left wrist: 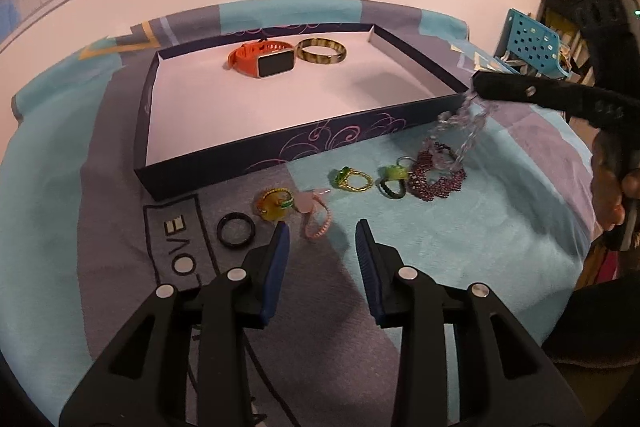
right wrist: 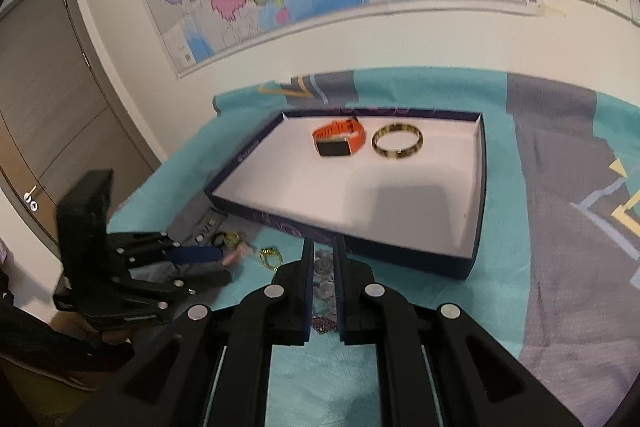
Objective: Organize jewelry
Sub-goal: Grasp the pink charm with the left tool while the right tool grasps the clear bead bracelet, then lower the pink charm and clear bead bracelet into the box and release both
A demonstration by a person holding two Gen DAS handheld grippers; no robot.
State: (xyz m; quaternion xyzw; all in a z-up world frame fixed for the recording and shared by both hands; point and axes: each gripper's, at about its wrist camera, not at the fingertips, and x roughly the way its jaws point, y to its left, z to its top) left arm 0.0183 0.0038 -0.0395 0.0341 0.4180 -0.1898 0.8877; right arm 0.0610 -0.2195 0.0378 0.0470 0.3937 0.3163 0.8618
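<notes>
**Right claw lifts a clear bead bracelet beside the tray**

The left gripper [left wrist: 322, 233] hovers with its jaws parted and nothing between them, above a pink bracelet [left wrist: 318, 217] on the bedspread [left wrist: 460, 247]. Beyond lie a black ring [left wrist: 236, 230], a green-stoned gold ring [left wrist: 351, 179] and a garnet bead bracelet [left wrist: 438, 177]. The right gripper [right wrist: 323, 251] is clamped on a clear bead bracelet [left wrist: 464, 125], dangling just beside the tray [left wrist: 280, 155]. Farther back, inside the tray, an orange smartwatch [left wrist: 264, 61] sits beside a tortoiseshell bangle [left wrist: 321, 51].
</notes>
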